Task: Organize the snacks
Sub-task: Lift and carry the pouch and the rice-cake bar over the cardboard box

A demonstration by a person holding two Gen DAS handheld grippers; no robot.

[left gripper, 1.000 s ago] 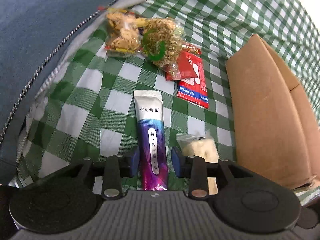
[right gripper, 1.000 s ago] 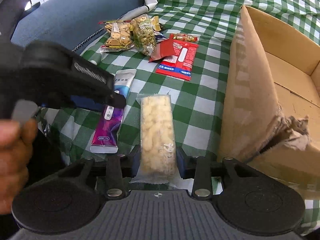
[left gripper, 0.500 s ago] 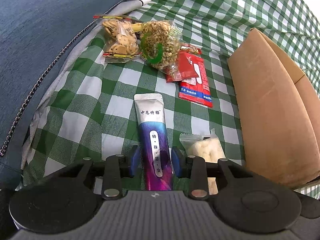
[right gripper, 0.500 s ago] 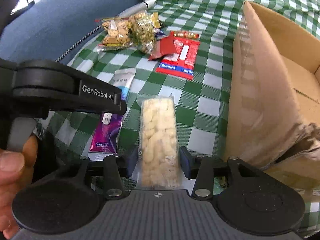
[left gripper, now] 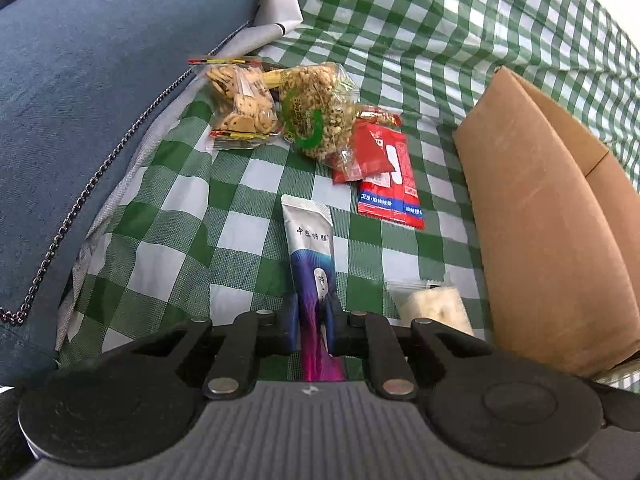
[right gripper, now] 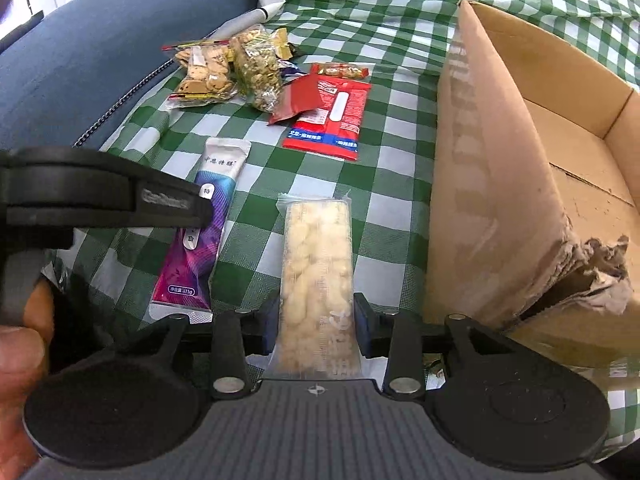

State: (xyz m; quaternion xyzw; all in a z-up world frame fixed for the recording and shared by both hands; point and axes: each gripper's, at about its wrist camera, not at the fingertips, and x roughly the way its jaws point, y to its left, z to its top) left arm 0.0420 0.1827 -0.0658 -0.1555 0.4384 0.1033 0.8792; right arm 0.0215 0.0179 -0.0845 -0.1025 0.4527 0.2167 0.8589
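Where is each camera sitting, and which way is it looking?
Left wrist: on the left gripper, looking forward along its fingers, shut on the purple packet; only the gripper shows.
Right wrist: on the right gripper, looking forward over the clear snack bar between its fingers, box to the right; the left gripper and the person's hand show.
Both see: packet, bar, red packets, box, green checked cloth.

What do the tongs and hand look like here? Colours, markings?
Left tongs and right tongs: black linkage arms with silver rivets, blue fingertip pads, round black housings flanking a ribbed grey centre plate bearing a small logo. Seen from the right wrist, the left unit's black body carries blurred white lettering; a bare hand, no sleeve visible.
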